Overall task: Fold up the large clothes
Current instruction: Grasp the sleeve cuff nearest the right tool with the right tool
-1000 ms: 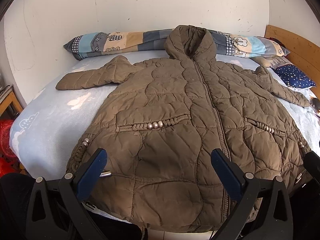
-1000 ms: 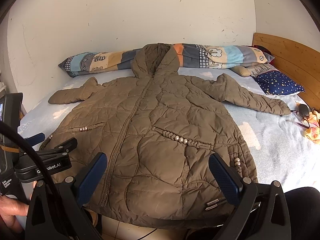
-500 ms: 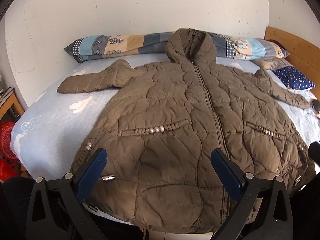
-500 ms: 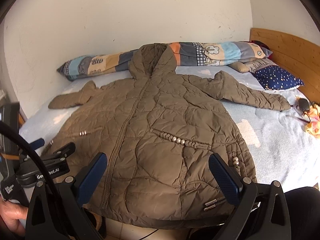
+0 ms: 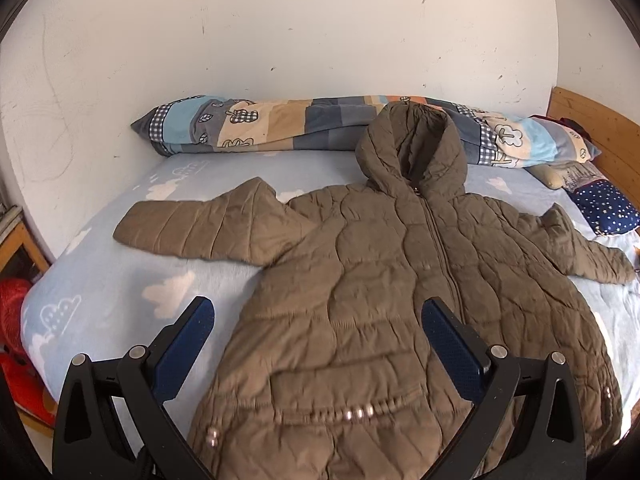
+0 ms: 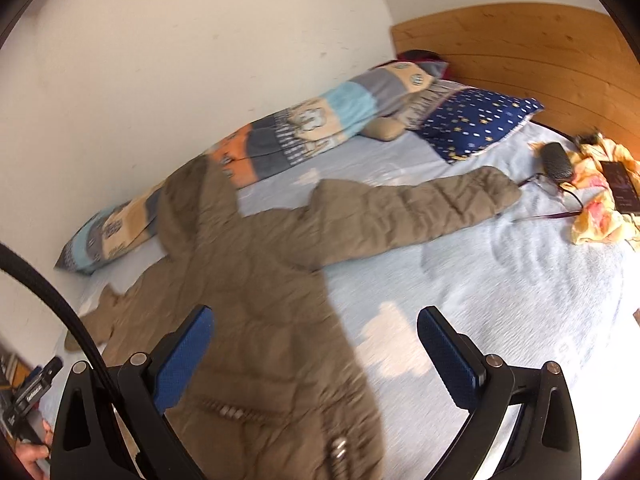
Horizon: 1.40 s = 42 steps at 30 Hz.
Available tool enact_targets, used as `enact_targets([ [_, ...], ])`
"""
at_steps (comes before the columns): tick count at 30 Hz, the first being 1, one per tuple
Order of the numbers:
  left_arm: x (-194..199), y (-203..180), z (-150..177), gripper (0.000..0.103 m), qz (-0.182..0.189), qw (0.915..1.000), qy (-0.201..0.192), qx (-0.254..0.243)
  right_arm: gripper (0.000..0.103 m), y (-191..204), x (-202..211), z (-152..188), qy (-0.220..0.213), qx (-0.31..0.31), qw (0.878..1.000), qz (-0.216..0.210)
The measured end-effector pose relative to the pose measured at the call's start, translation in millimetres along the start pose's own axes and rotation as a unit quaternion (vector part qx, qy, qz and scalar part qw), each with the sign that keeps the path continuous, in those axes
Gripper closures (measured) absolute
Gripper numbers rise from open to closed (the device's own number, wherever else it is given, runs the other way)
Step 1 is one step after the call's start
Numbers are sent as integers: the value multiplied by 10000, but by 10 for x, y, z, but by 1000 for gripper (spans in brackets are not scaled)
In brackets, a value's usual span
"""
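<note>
A brown quilted hooded puffer jacket [image 5: 420, 300] lay face up and zipped on the pale blue cloud-print bedsheet [image 5: 112, 292], hood toward the far wall and resting against the long patchwork bolster pillow [image 5: 280, 124], both sleeves spread outward. Nothing had been folded yet; the step in hand looked like the approach to the sleeves.

The left gripper [image 5: 316, 352] hovered over the near left part of the jacket, jaws spread wide and holding nothing. The right gripper [image 6: 312, 354] was likewise released and empty, aimed past the jacket's right edge toward the right sleeve [image 6: 420, 212], whose cuff lay near a small dark oval case [image 6: 556, 160] and a yellow floral cloth [image 6: 600, 212] by the wooden headboard [image 6: 520, 52]. A navy star-print cushion [image 6: 476, 124] sat on the far side of that sleeve.

The next move probably called for each gripper to reach a cuff, pinch the padded fabric, and carry the sleeve across the chest.

Compared with a second earlier, both cameras had advanced from the hem toward the jacket's middle, and the right one had swung to the right, so the right sleeve and headboard now filled its view, with motion blur.
</note>
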<state>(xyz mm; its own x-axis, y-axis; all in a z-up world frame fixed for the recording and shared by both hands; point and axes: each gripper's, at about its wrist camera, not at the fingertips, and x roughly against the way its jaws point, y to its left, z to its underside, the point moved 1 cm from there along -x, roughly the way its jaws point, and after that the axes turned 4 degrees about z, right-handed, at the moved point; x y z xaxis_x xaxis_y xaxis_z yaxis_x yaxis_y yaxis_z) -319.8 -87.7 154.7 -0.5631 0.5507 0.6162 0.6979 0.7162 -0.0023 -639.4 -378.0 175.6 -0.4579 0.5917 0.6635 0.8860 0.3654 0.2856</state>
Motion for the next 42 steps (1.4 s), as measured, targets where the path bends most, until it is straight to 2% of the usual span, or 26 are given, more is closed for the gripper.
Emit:
enact_targets([
  [2,-159,-34,-120,0,31,10000,-5,-23,0,-192,-165,-148,74,-276,9995,141],
  [7,-545,-153,-347,0,269,9996,38,-72,0,-782,-590,-467,219,-1167,9928,164],
  [11,-721,-167,-336,0,181,9997,37,-131,0,-1272,-873,-664,210,-1804,9828,327],
  [13,-778,-177,-315,0,327,9992,196,-70,1,-1567,-983,-737,180,-2113,9763,426],
  [14,-793,-178,-307,0,404,9989,250,-60,2,-1712,-1036,-733,226,-2335,9710,460],
  [16,-802,-188,-288,0,491,9984,267,-91,19,-2002,-1178,-725,413,-2791,9590,281],
  [17,-800,-199,-280,0,539,9981,275,-121,23,-2115,-1240,-724,505,-2932,9544,238],
  [20,-797,-227,-272,0,664,9973,274,-128,24,-2334,-1346,-838,433,-3003,9527,200],
  [23,-819,-232,-263,0,687,9972,259,-139,27,-2388,-1455,-941,380,-2839,9570,456],
  [25,-839,-215,-261,0,673,9973,268,-129,44,-2423,-1606,-995,483,-2785,9576,564],
  [26,-856,-204,-265,0,662,9973,293,-121,46,-2454,-1687,-1002,550,-2818,9561,578],
  [31,-948,-140,-278,0,639,9971,407,35,46,-2666,-1912,-1032,491,-3100,9449,931],
  [36,-1021,-181,-253,0,650,9966,512,-30,45,-2863,-2077,-1013,583,-3315,9346,1150],
  [40,-1054,-221,-244,0,745,9955,585,-7,46,-2902,-2178,-996,564,-3382,9356,843],
  [41,-1056,-229,-241,0,750,9954,592,-17,49,-2882,-2207,-1007,574,-3334,9380,759],
  [42,-1058,-237,-238,0,747,9954,595,-30,66,-2856,-2212,-1021,549,-3273,9401,779],
])
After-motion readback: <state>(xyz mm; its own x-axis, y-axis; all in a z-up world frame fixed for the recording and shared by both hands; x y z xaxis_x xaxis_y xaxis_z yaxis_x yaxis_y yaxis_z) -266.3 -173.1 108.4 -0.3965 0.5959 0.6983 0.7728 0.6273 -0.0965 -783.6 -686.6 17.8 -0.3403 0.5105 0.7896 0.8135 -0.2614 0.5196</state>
